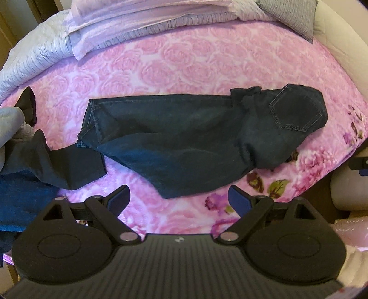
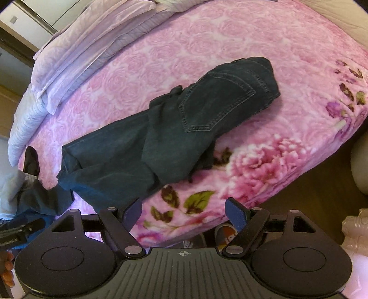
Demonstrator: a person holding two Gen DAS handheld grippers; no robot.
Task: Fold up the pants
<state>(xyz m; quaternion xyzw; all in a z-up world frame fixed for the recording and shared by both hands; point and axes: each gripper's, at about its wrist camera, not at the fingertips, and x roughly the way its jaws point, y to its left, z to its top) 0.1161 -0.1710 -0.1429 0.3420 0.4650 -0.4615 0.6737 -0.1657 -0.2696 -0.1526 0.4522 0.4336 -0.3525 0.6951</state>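
Observation:
Dark blue jeans (image 1: 184, 138) lie lengthwise on the pink rose blanket (image 1: 174, 59), one leg stacked over the other, hems to the left, the waist and a back pocket (image 1: 296, 112) to the right. The seat end is rumpled. My left gripper (image 1: 179, 199) hovers open over the near blanket edge, just short of the lower leg, holding nothing. In the right wrist view the same jeans (image 2: 161, 138) run diagonally, back pocket (image 2: 216, 103) uppermost. My right gripper (image 2: 184, 211) is open and empty, apart from the cloth, above the bed's near edge.
Other dark garments (image 1: 57, 165) and a blue denim piece (image 1: 20, 202) are heaped at the left of the bed. Folded pale bedding (image 1: 128, 25) and a grey pillow (image 1: 289, 13) lie at the far side. Wooden floor (image 2: 322, 195) shows to the right of the bed.

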